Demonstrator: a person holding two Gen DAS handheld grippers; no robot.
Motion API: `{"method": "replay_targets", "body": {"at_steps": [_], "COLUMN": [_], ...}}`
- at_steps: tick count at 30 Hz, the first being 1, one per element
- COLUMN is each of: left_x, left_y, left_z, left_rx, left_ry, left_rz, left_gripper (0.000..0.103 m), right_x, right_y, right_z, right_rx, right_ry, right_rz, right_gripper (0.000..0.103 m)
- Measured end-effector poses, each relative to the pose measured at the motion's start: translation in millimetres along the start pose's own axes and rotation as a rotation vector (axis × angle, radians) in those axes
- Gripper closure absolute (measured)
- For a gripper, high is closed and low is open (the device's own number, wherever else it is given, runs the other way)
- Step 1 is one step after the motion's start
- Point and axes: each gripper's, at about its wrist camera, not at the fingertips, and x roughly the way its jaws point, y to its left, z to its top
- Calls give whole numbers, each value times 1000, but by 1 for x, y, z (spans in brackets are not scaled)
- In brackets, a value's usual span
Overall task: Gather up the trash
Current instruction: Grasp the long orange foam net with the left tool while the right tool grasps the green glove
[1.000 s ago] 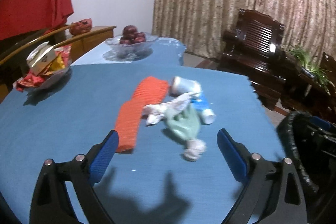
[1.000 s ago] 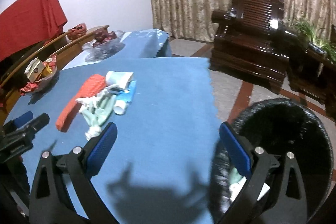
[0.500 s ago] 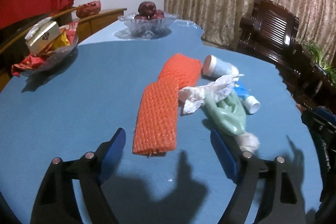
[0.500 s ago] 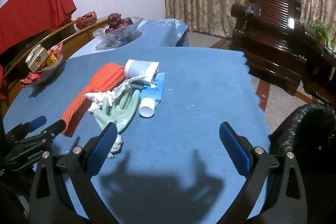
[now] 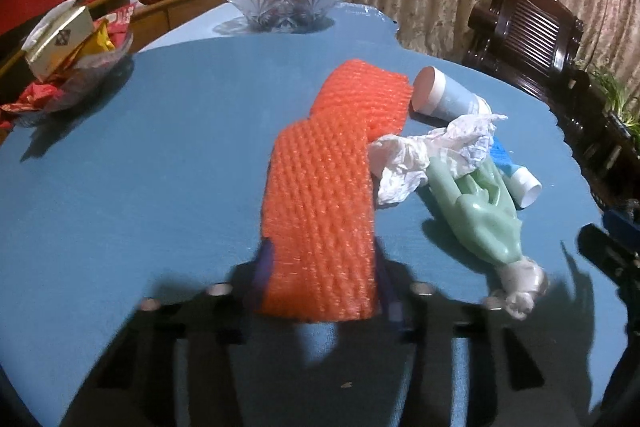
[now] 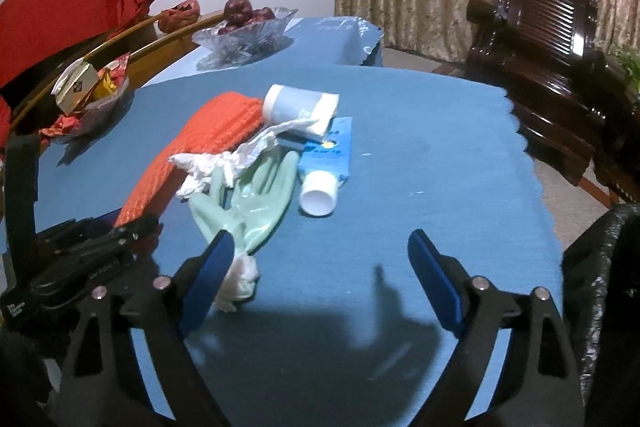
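Observation:
An orange foam net (image 5: 320, 195) lies lengthwise on the blue tablecloth (image 5: 140, 187). My left gripper (image 5: 326, 275) is closing, and its blue pads press both sides of the net's near end. Right of the net lie a crumpled white tissue (image 5: 420, 155), a pale green glove (image 5: 480, 211), a paper cup (image 5: 444, 99) on its side and a blue tube (image 5: 516, 175). My right gripper (image 6: 320, 247) is still wide and narrowing a little over bare cloth. The glove's (image 6: 256, 195) white cuff lies right at its left finger (image 6: 216, 259).
A black-lined trash bin (image 6: 600, 287) stands off the table's right edge. A glass fruit bowl (image 5: 284, 3) sits at the back and a dish of snack packets (image 5: 68, 43) at the left. A dark wooden chair (image 5: 528, 27) stands beyond the table.
My left gripper came down and forward onto the net's near end and its jaws narrowed around it. My right gripper swung from the bin over the table towards the glove.

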Motion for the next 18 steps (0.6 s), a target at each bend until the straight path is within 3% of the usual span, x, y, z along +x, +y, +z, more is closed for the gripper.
{"method": "replay_targets", "body": {"at_steps": [3, 4, 18], "left_x": [-3, -6, -43], "left_y": [7, 9, 16], "left_z": [0, -1, -14], "left_rx": [-20, -28, -44], "left_ry": [-5, -10, -67], "left_rz": [-19, -25, -13], "left_gripper": [89, 90, 92], "right_x": [4, 5, 33], "right_y": [8, 12, 35], "right_z": [-1, -1, -2], "right_rx": [-7, -13, -32], "right_ry": [8, 12, 75], "right_rz": [18, 24, 38], "right_gripper": [18, 18, 23]}}
